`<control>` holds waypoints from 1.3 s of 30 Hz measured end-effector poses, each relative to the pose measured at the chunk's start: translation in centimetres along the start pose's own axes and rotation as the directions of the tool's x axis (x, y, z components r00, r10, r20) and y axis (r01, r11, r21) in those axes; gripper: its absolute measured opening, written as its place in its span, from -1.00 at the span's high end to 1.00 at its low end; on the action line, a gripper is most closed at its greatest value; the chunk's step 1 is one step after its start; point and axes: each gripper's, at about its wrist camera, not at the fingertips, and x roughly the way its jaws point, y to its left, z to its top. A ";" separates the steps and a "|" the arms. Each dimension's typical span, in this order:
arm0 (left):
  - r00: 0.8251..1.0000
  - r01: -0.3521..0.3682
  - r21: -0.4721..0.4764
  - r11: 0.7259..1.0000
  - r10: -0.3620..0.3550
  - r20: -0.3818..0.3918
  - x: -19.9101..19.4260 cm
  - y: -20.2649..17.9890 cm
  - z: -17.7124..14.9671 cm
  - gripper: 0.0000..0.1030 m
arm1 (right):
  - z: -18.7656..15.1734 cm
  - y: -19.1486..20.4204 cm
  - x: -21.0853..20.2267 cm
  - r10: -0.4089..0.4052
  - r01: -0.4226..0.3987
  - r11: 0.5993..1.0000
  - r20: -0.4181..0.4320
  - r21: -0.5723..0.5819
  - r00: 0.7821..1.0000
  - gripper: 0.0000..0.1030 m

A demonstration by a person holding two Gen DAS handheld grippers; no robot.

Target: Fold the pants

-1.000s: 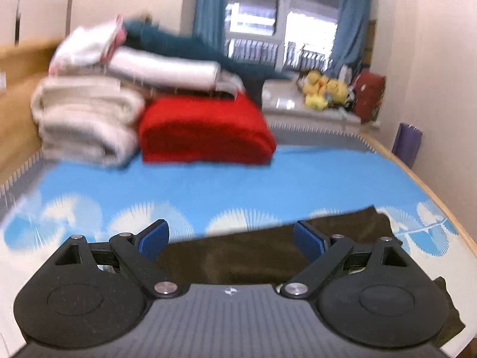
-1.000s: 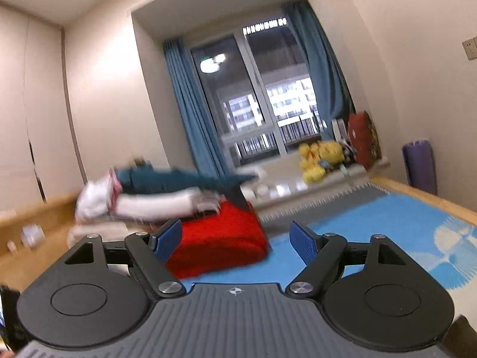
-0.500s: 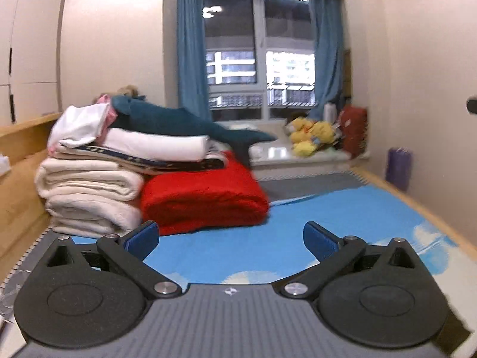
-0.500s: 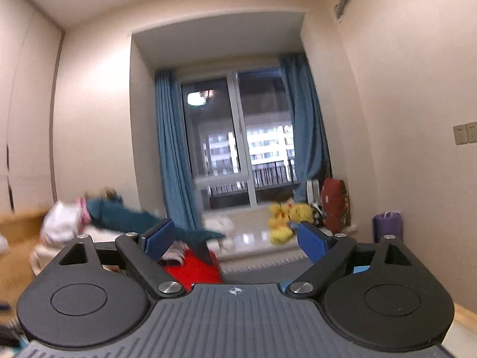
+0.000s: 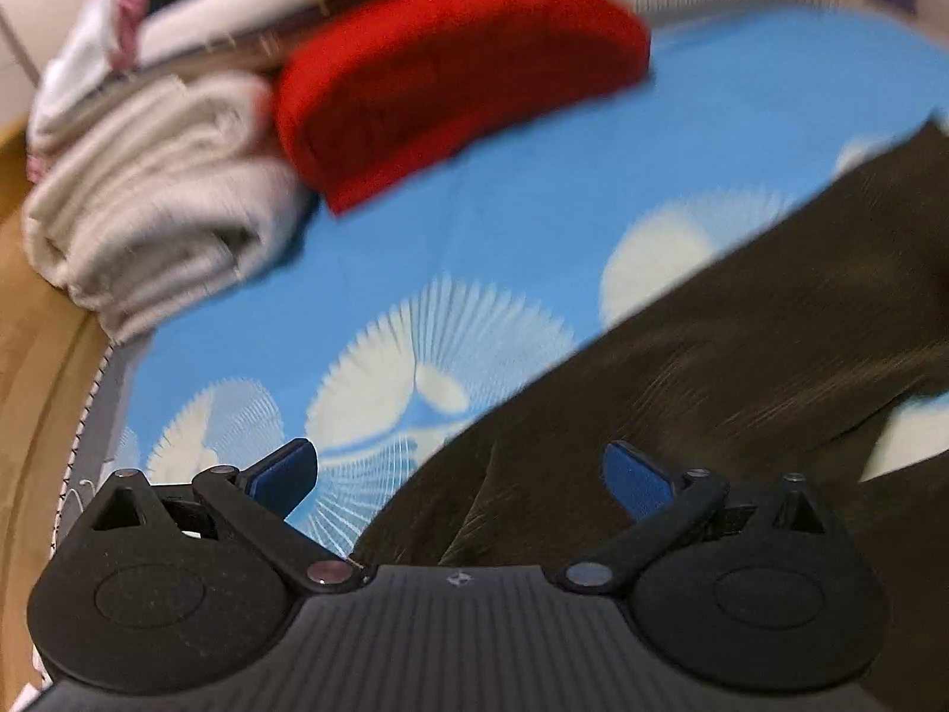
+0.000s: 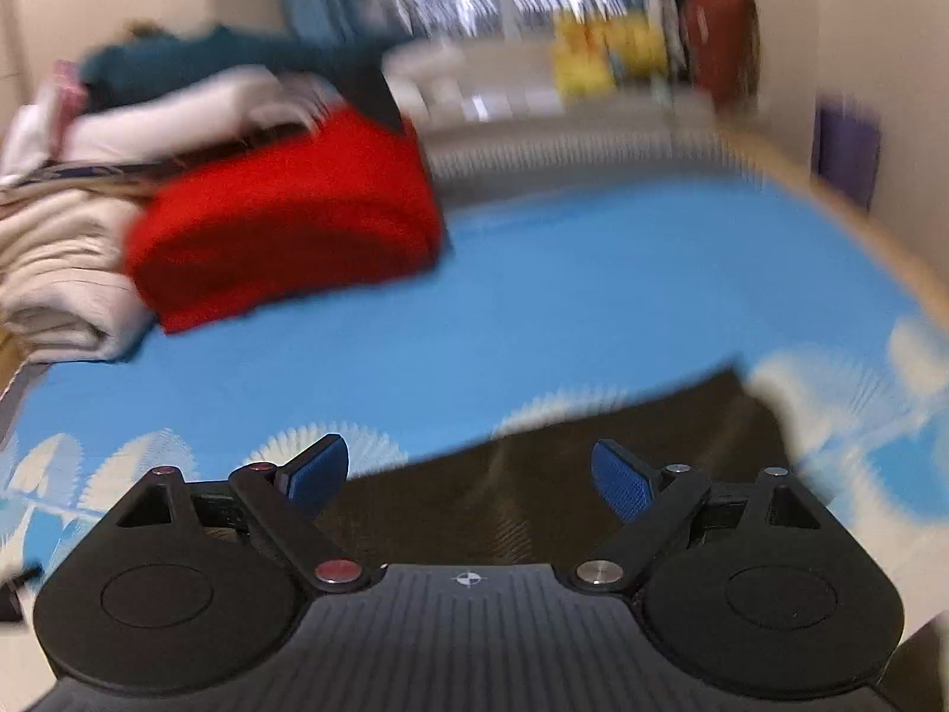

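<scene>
Dark brown pants [image 5: 741, 356] lie spread on a blue bed sheet with white fan shapes [image 5: 474, 237]. In the left wrist view they run from the lower middle to the right edge. My left gripper [image 5: 459, 474] is open and empty, just above the pants' near edge. In the right wrist view the pants [image 6: 593, 445] lie below and ahead of my right gripper [image 6: 468, 471], which is open and empty above them. Both views are blurred by motion.
A folded red blanket [image 5: 451, 71] and a stack of cream and white folded bedding [image 5: 154, 190] sit at the far left of the bed. The wooden bed frame [image 5: 35, 356] runs along the left. A window, curtains and yellow plush toys [image 6: 605, 53] stand beyond.
Both grippers tilted down from facing the window and room to facing the bed. The pants have come back into both views. Both stay open.
</scene>
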 end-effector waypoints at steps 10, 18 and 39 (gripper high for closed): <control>0.991 0.007 -0.090 0.996 -0.019 -0.133 16.0 2.9 -0.9 -1.00 | -3.8 1.2 21.8 -0.175 0.173 0.984 -0.161 -0.032 0.971 -0.72; 0.980 0.170 -0.173 0.970 -0.185 -0.073 13.6 2.6 -0.2 0.71 | -6.7 -1.0 23.3 -0.209 0.203 0.977 -0.122 -0.060 0.970 0.82; 0.944 0.277 -0.613 0.740 -0.328 0.030 -11.3 3.5 -22.3 -0.82 | -27.2 -11.2 -14.6 -0.059 0.068 0.994 -0.100 0.083 0.993 0.15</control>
